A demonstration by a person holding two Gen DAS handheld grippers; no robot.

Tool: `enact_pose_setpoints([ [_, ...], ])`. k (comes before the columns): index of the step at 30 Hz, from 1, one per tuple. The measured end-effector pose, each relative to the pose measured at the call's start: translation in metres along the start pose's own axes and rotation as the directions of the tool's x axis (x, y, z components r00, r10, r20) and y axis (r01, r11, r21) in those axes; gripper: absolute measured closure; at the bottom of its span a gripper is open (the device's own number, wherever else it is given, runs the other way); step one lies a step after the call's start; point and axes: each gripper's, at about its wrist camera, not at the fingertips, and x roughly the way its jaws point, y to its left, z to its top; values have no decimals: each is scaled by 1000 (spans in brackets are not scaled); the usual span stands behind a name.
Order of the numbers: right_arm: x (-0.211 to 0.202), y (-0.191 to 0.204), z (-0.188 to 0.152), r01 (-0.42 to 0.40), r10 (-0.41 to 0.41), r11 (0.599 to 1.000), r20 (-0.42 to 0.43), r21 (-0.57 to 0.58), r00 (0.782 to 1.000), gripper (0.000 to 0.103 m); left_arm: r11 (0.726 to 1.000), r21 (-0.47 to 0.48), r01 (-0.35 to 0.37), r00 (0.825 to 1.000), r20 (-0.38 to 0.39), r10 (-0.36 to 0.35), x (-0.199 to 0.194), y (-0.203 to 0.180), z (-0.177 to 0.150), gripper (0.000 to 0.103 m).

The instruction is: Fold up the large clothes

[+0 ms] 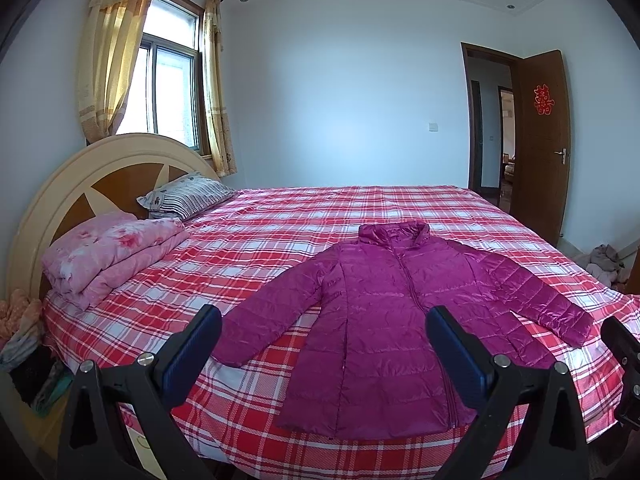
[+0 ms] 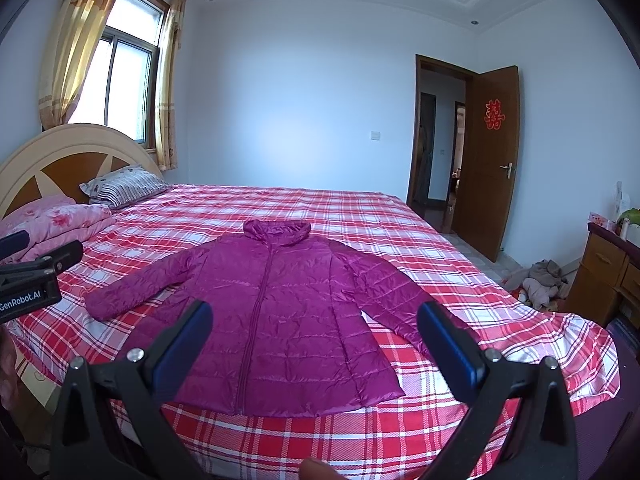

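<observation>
A magenta quilted puffer jacket (image 1: 384,320) (image 2: 288,304) lies flat and face up on the red plaid bed (image 1: 280,240) (image 2: 360,216). It is zipped, its collar points to the far wall, both sleeves are spread out, and its hem is near the bed's front edge. My left gripper (image 1: 324,316) hovers open above the hem and left sleeve, holding nothing. My right gripper (image 2: 316,312) is open too, above the hem's right half. In the right wrist view the left gripper's black body (image 2: 36,272) shows at the left edge. The right gripper's black body (image 1: 624,344) shows at the right edge of the left wrist view.
A folded pink floral quilt (image 1: 112,256) and a striped pillow (image 1: 188,196) lie by the headboard (image 1: 80,184). An open brown door (image 2: 484,156) stands at the far right. A wooden cabinet (image 2: 608,276) and a clothes heap (image 2: 540,276) sit on the floor right of the bed.
</observation>
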Motion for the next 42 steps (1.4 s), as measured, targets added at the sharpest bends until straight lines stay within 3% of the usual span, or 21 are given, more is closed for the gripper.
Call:
enact_pose_setpoints([
  [42,4,4,-1,-21,21,1000,-14,5,1000,0,1000,-1,-7,1000,-1,7,3,5,0,1],
])
